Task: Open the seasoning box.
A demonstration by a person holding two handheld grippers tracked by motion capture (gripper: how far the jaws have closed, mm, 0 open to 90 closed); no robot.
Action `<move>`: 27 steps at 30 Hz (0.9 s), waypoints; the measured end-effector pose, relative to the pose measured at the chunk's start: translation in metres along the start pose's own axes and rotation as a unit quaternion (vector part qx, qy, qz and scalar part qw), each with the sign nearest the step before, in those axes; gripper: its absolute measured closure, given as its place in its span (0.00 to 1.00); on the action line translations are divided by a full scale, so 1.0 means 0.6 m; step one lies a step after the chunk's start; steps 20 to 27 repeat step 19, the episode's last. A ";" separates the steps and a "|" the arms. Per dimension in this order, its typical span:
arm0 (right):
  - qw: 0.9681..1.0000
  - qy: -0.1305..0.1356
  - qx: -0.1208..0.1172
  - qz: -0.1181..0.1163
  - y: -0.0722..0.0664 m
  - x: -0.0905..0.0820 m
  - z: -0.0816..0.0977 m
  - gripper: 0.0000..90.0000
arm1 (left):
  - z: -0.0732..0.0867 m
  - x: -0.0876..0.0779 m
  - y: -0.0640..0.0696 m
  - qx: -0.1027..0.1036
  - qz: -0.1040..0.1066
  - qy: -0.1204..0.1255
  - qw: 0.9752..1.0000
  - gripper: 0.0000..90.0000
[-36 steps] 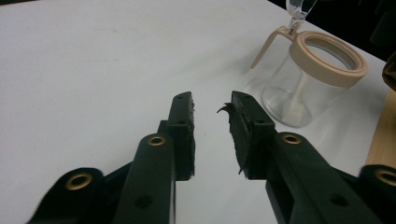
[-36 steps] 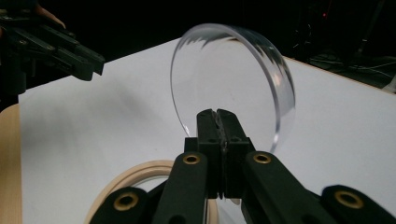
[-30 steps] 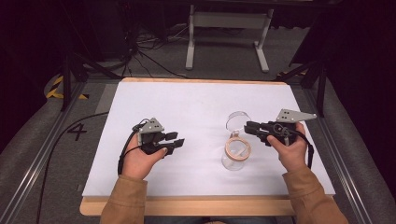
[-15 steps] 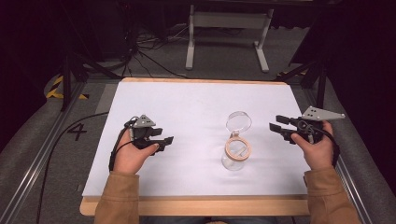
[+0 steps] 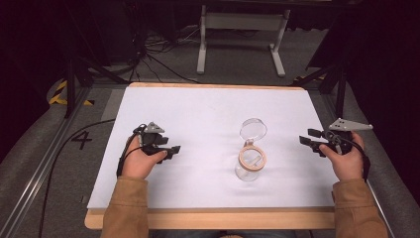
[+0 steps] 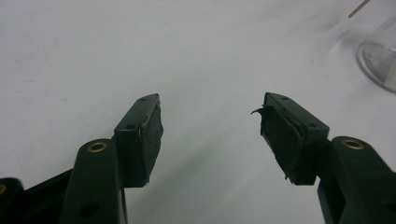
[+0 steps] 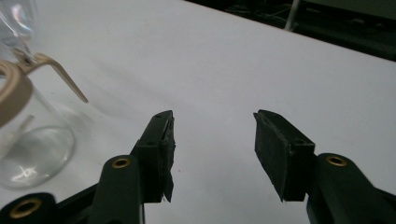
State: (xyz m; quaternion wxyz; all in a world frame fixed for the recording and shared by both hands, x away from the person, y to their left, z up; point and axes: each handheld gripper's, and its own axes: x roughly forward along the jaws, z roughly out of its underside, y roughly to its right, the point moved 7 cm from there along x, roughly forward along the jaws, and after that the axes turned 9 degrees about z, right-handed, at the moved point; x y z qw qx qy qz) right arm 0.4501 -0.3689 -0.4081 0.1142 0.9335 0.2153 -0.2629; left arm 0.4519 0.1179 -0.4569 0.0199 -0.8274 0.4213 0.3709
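Note:
A clear glass jar (image 5: 250, 166) with a tan ring at its mouth stands upright on the white table (image 5: 198, 119), its hinged glass lid (image 5: 253, 130) flipped open behind it. My left gripper (image 5: 173, 150) rests at the table's left, open, with nothing between its jaws (image 6: 210, 126). My right gripper (image 5: 309, 140) hovers at the right edge, open and empty (image 7: 215, 140). The jar (image 7: 28, 140) appears at the left of the right gripper view, and its base (image 6: 380, 60) at the top right of the left gripper view. Both grippers are well apart from the jar.
The white sheet lies on a wooden board whose edge (image 5: 213, 218) runs along the front. A metal stand (image 5: 240, 29) and cables (image 5: 148, 54) sit on the floor beyond the table. A black cable (image 5: 59, 153) trails off the left side.
Both hands have drawn outward, away from the jar: the left gripper moved left, the right gripper moved right toward the table's edge. The jar and lid stayed in place.

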 end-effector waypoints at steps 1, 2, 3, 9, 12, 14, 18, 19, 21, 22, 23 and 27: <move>1.000 -0.006 0.003 0.001 0.003 0.003 0.006 0.54 | 0.002 0.004 -0.003 -0.002 0.001 -0.004 1.000 0.43; 1.000 -0.014 0.010 -0.001 0.006 0.006 0.014 0.54 | 0.004 0.007 -0.006 -0.004 0.000 -0.004 1.000 0.43; 1.000 -0.020 0.013 -0.001 0.009 0.010 0.020 0.54 | 0.006 0.011 -0.009 -0.004 0.001 -0.008 1.000 0.43; 0.999 -0.047 0.015 -0.002 0.023 0.034 0.056 0.54 | 0.018 0.031 -0.022 0.016 0.011 -0.007 1.000 0.43; 0.998 -0.059 0.007 0.001 0.029 0.047 0.073 0.54 | 0.022 0.039 -0.023 0.025 0.014 -0.008 1.000 0.41; 0.998 -0.062 0.005 0.003 0.031 0.052 0.078 0.54 | 0.023 0.042 -0.022 0.030 0.019 -0.012 0.999 0.40; 0.997 -0.073 0.002 0.007 0.031 0.067 0.093 0.53 | 0.024 0.046 -0.021 0.037 0.022 -0.014 0.999 0.39; 0.997 -0.076 0.002 0.007 0.029 0.069 0.095 0.53 | 0.023 0.046 -0.020 0.036 0.021 -0.011 0.999 0.39; 0.997 -0.076 0.002 0.007 0.029 0.069 0.095 0.53 | 0.023 0.046 -0.020 0.036 0.021 -0.011 0.999 0.39; 0.997 -0.076 0.002 0.007 0.029 0.069 0.095 0.53 | 0.023 0.046 -0.020 0.036 0.021 -0.011 0.999 0.39; 0.997 -0.076 0.002 0.007 0.029 0.069 0.095 0.53 | 0.023 0.046 -0.020 0.036 0.021 -0.011 0.999 0.39; 0.997 -0.076 0.002 0.007 0.029 0.069 0.095 0.53 | 0.023 0.046 -0.020 0.036 0.021 -0.011 0.999 0.39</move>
